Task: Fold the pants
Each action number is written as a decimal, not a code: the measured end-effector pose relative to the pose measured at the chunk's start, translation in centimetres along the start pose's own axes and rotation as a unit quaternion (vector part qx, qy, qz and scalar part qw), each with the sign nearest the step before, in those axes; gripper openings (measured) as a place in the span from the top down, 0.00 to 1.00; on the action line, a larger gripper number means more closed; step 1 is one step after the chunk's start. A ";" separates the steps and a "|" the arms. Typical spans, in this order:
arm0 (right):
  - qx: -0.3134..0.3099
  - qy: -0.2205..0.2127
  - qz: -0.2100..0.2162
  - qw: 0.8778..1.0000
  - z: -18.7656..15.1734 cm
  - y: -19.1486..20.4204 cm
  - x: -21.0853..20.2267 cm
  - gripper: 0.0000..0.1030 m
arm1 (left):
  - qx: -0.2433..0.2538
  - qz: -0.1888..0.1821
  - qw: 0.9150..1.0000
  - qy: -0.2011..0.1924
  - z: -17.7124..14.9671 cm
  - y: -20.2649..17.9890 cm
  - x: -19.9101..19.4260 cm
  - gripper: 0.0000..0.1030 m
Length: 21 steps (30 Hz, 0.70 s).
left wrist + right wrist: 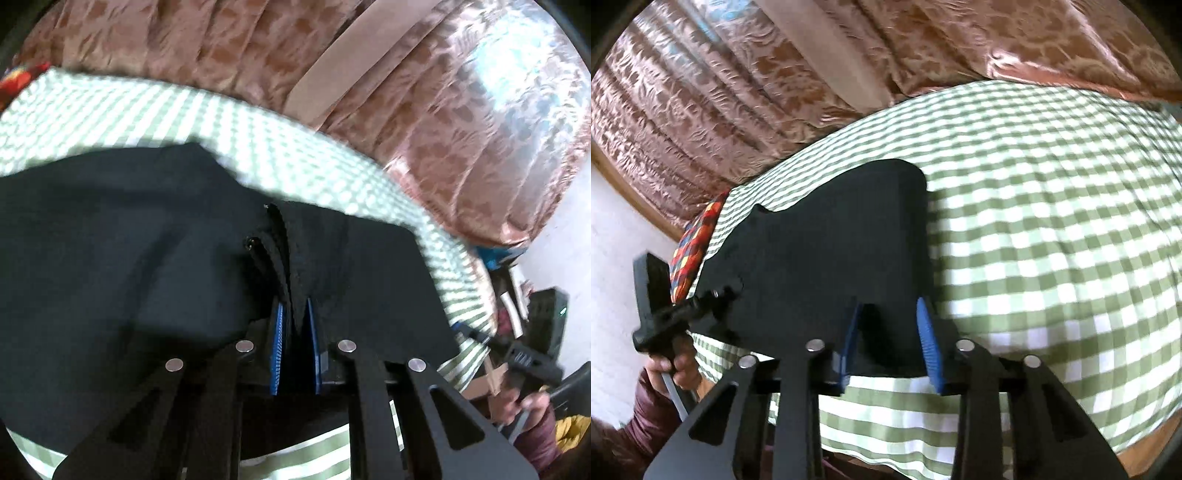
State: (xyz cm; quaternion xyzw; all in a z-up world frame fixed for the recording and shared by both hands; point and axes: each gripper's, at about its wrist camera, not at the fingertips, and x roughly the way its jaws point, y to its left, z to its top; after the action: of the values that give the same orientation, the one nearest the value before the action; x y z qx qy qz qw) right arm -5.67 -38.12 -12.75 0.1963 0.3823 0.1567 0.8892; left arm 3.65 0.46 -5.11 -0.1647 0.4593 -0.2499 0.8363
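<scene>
The black pants [129, 236] lie on a green-and-white checked cloth [184, 114]. In the left wrist view my left gripper [295, 314] is shut on a bunched fold of the pants near the zip, its blue pads [277, 347] pressed to the cloth. In the right wrist view the pants [831, 251] lie folded on the checked cloth [1052, 221]. My right gripper [890, 317] is open, its blue pads [929, 339] either side of the pants' near edge. The left gripper [672, 314] shows at the left of this view, the right gripper [524, 362] at the right of the left view.
Brown patterned curtains [738, 92] hang behind the table. A multicoloured cushion [696, 243] lies at the table's far left end. Boxes and clutter [524, 306] stand beyond the table's right end. A hand in a maroon sleeve [665, 373] holds the left gripper.
</scene>
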 end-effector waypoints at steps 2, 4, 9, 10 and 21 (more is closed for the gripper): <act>-0.008 0.004 -0.002 1.000 -0.1 0.1 -0.1 0.73 | -0.009 -0.002 1.000 0.001 -0.7 0.9 0.3 0.89; -0.027 0.017 -0.008 0.999 -0.3 0.4 0.3 0.73 | -0.014 -0.003 1.000 -0.004 -0.7 1.0 0.5 0.89; -0.055 0.037 -0.047 0.997 -0.9 0.6 1.2 0.72 | 0.020 0.011 1.000 -0.011 -0.7 -0.1 -0.1 0.89; -0.054 0.036 -0.047 0.997 -0.9 0.6 1.1 0.72 | 0.023 0.012 1.000 -0.011 -0.9 -0.1 -0.2 0.89; -0.006 -0.005 0.042 0.999 4.4 0.6 1.0 0.39 | -0.058 -0.069 0.996 -0.026 2.7 3.6 0.0 0.42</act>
State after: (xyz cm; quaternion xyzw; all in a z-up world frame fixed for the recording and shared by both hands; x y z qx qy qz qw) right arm -1.83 -38.21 -10.28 0.2073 0.3681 0.1951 0.8852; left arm 6.89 3.58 -5.55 -0.2504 0.4388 -0.2755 0.8178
